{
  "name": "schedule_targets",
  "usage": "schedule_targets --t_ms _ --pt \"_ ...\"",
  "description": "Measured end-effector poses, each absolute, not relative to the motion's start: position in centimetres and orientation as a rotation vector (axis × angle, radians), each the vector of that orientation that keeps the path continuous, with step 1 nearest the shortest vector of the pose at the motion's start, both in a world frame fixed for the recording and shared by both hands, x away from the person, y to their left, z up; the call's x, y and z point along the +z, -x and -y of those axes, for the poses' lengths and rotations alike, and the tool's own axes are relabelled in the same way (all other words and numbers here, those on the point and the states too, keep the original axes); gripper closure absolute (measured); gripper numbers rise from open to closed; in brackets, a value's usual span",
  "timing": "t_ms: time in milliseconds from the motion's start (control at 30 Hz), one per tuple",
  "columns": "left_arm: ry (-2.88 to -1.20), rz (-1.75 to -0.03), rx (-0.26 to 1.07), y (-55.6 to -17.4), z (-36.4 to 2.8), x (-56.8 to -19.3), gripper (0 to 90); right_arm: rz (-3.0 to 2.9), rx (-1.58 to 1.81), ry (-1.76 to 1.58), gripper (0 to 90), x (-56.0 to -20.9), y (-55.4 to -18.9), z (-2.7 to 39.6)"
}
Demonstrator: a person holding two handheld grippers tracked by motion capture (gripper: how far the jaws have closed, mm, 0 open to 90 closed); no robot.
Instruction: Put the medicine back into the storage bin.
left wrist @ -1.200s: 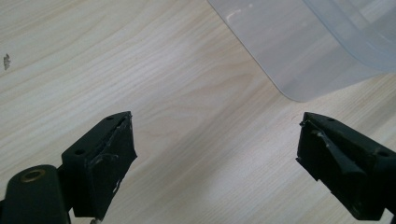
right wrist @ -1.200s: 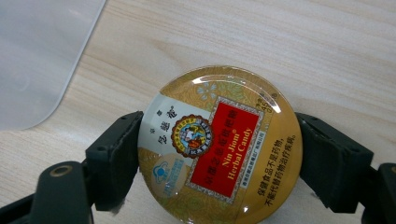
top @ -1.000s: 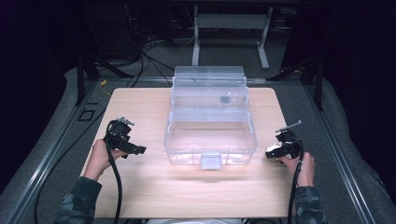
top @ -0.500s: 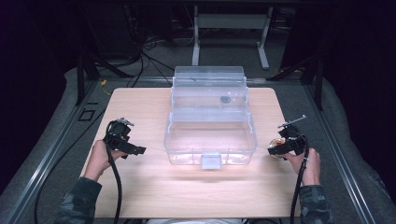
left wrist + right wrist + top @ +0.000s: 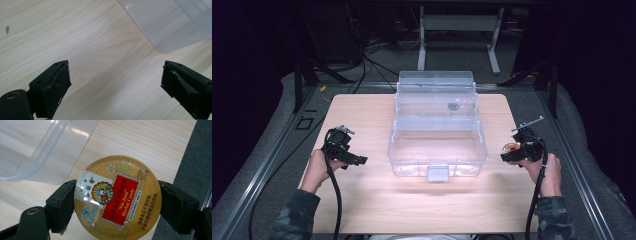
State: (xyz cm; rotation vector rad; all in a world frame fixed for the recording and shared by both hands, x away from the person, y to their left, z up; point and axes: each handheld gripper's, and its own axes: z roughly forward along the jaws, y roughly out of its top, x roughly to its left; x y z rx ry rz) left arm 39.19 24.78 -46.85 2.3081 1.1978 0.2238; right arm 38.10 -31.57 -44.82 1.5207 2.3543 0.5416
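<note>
A clear plastic box [image 5: 437, 150] with its lid standing open sits in the middle of the wooden table [image 5: 362, 200]. My right gripper [image 5: 512, 154] is right of the box, lifted off the table, shut on a round gold candy tin [image 5: 117, 197] with a red label; the tin [image 5: 511, 148] shows as a small disc at the jaw tips. My left gripper [image 5: 357, 161] rests left of the box, jaws open and empty over bare wood [image 5: 100, 62]. A corner of the box [image 5: 170, 25] lies ahead of it.
A small dark round thing [image 5: 453, 106] shows through the box's raised lid. Grey padding [image 5: 582, 150] borders the table on both sides. Table legs and cables [image 5: 377, 55] lie on the dark floor beyond the far edge.
My right gripper has risen off the table with the candy tin in its jaws. The left gripper has stayed where it was.
</note>
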Motion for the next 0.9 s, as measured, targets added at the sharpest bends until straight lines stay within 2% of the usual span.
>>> schedule_targets --t_ms 900 --pt "-2.302 -1.201 0.209 -39.7 -24.8 -47.0 8.3 -2.404 0.539 -1.424 20.2 -40.4 -39.2 28.8"
